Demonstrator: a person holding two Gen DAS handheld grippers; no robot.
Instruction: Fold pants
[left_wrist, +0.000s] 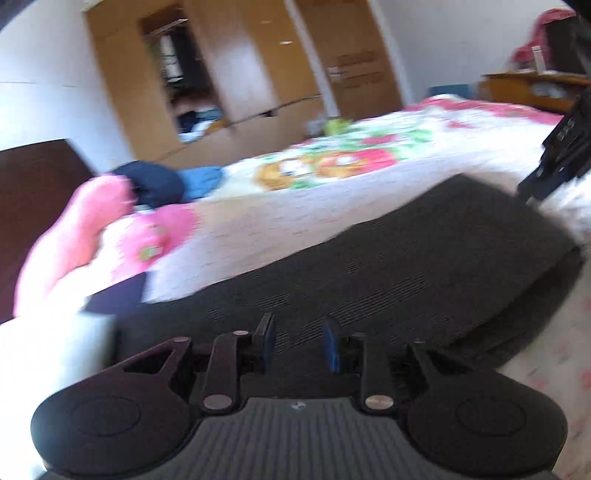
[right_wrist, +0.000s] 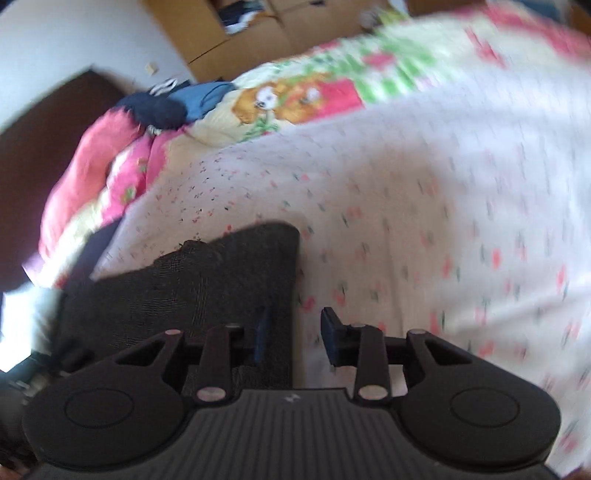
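Note:
The dark grey pants (left_wrist: 388, 273) lie folded in a flat rectangle on the white flowered bed sheet (left_wrist: 266, 229). My left gripper (left_wrist: 299, 343) is open and empty, just above the near edge of the pants. In the right wrist view the pants (right_wrist: 207, 284) sit at lower left, their right edge by my right gripper (right_wrist: 295, 336), which is open and empty over that edge and the sheet (right_wrist: 424, 206). The right gripper's body shows at the far right of the left wrist view (left_wrist: 561, 147), beyond the pants' far corner. Both views are blurred.
A pink pillow (left_wrist: 81, 236) and dark blue clothes (left_wrist: 159, 184) lie at the head of the bed by a dark headboard (left_wrist: 33, 199). A cartoon-print blanket (left_wrist: 332, 158) covers the far bed. Wooden wardrobes (left_wrist: 236, 74) stand behind; a wooden desk (left_wrist: 535, 88) is at right.

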